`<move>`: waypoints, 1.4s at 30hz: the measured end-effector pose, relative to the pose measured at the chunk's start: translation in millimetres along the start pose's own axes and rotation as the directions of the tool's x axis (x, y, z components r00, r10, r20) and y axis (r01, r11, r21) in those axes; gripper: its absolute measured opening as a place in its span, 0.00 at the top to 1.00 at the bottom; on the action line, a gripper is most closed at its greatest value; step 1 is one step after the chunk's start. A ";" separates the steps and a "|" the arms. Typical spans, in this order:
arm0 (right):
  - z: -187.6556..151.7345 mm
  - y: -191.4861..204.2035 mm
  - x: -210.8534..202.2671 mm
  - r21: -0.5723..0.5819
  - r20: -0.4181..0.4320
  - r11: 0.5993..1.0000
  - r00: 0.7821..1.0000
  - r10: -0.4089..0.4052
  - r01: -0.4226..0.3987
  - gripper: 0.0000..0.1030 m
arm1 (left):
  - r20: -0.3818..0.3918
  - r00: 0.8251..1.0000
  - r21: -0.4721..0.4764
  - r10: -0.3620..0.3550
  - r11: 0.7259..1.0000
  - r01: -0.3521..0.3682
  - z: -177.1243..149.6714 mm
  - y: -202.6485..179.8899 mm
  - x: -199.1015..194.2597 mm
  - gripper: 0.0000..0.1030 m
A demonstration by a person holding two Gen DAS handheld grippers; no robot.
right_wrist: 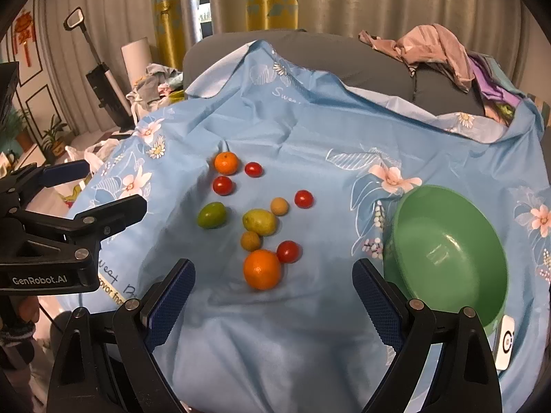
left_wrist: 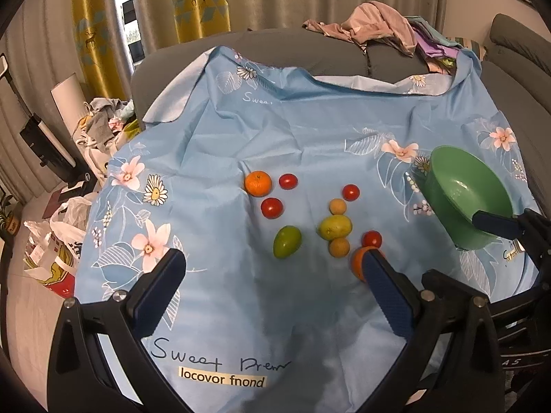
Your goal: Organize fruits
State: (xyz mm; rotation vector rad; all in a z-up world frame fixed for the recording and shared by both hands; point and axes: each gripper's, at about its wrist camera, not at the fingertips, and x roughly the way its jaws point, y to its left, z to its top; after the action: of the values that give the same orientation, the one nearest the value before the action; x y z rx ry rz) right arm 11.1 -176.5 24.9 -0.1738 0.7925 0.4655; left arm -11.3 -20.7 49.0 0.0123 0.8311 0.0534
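Several fruits lie on a blue flowered cloth [left_wrist: 292,130]: two oranges, the far one [left_wrist: 258,183] and the near one [right_wrist: 262,269], several red tomatoes [right_wrist: 223,185], a green fruit [right_wrist: 211,215], a yellow-green fruit [right_wrist: 260,221] and two small tan fruits [right_wrist: 250,240]. An empty green bowl [right_wrist: 447,251] sits at the right. My left gripper [left_wrist: 272,268] is open and empty above the cloth, its right finger hiding part of the near orange [left_wrist: 357,262]. My right gripper [right_wrist: 272,275] is open and empty, with the near orange between and just beyond its fingertips. The left gripper also shows in the right wrist view [right_wrist: 100,189].
The cloth covers a grey sofa [left_wrist: 275,44] with a heap of clothes [left_wrist: 378,24] on its back. Bags and clutter [left_wrist: 58,241] lie on the floor at the left. A small white device [right_wrist: 504,342] lies beside the bowl. Curtains hang behind.
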 end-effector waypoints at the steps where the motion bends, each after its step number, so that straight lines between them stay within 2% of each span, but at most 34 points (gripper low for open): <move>1: -0.3 -0.6 1.4 0.008 0.004 1.000 1.000 0.010 -0.010 0.09 | -0.005 1.000 0.001 -0.003 1.000 0.003 -0.6 -0.1 1.5 0.01; 2: -1.0 -1.5 1.5 0.028 0.019 0.999 0.999 0.035 -0.035 0.09 | -0.011 1.000 0.001 -0.006 1.000 0.006 -1.3 -0.4 4.0 0.01; 7: -4.3 -3.2 11.0 0.037 0.006 0.998 0.998 0.056 -0.057 0.09 | -0.039 0.999 0.000 -0.031 1.000 0.031 -3.5 -2.2 14.8 0.01; 11: -7.5 -5.7 20.8 0.031 0.005 0.997 0.998 0.068 -0.068 0.09 | -0.059 0.994 -0.020 -0.088 0.996 0.087 -6.9 -0.1 26.2 0.01; 15: -15.3 -12.0 33.8 0.068 0.013 0.987 0.989 0.147 -0.147 0.09 | -0.071 0.979 -0.060 -0.190 0.981 0.186 -17.8 5.8 41.6 0.01; 17: -19.5 -14.3 41.0 0.071 0.054 0.982 0.983 0.173 -0.176 0.13 | -0.081 0.970 -0.079 -0.230 0.971 0.224 -24.1 8.7 49.7 0.02; 24: -29.4 -15.9 57.9 0.103 -0.014 0.967 0.972 0.235 -0.232 0.23 | -0.090 0.951 -0.093 -0.297 0.953 0.289 -34.9 10.4 70.0 0.06; 26: -30.4 -16.9 64.3 0.109 -0.036 0.967 0.972 0.233 -0.228 0.26 | -0.091 0.947 -0.104 -0.307 0.949 0.297 -34.9 12.1 76.0 0.07; 27: -30.6 -17.6 68.0 0.114 -0.044 0.966 0.970 0.238 -0.231 0.30 | -0.091 0.948 -0.103 -0.304 0.950 0.295 -33.5 12.2 80.4 0.07; 30: -31.6 -19.3 80.3 0.113 -0.055 0.967 0.970 0.236 -0.228 0.36 | -0.103 0.949 -0.096 -0.299 0.952 0.290 -29.5 12.5 89.6 0.15; 33: -32.6 -18.5 87.0 0.106 -0.059 0.968 0.970 0.235 -0.228 0.38 | -0.113 0.952 -0.088 -0.285 0.957 0.276 -26.6 13.2 96.8 0.15; 38: -28.7 -23.5 89.8 0.099 -0.027 0.968 0.972 0.235 -0.232 0.38 | -0.118 0.945 -0.082 -0.305 0.952 0.296 -20.6 10.3 106.1 0.17; 42: -17.6 -28.8 90.5 0.111 0.003 0.960 0.966 0.259 -0.257 0.38 | -0.111 0.957 -0.066 -0.270 0.962 0.264 -13.4 9.5 114.2 0.17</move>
State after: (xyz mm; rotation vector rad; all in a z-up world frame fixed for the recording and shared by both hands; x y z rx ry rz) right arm 68.1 -177.1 -53.1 0.0309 0.8547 0.6660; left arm 55.3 -5.4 -44.0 -0.1527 0.9442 -0.1812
